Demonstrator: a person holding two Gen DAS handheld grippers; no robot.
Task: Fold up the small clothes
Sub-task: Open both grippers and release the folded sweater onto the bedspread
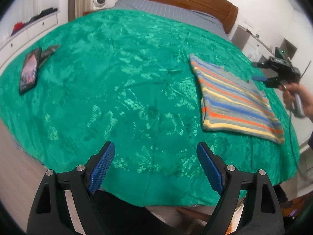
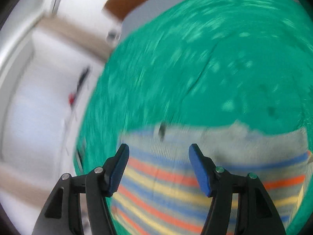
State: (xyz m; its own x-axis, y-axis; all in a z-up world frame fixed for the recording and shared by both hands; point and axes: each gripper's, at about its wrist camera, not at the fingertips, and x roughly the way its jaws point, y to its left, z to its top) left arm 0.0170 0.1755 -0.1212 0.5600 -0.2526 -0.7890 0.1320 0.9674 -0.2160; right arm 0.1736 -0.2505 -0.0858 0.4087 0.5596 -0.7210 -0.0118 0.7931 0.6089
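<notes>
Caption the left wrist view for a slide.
Open left gripper over green bedspread; folded striped garment lies beside right gripper.

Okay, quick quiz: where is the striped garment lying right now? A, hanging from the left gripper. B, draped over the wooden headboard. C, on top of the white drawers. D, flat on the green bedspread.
D: the folded striped garment lies flat on the green bedspread, with the jaws of both the left gripper and the right gripper open and empty.
</notes>
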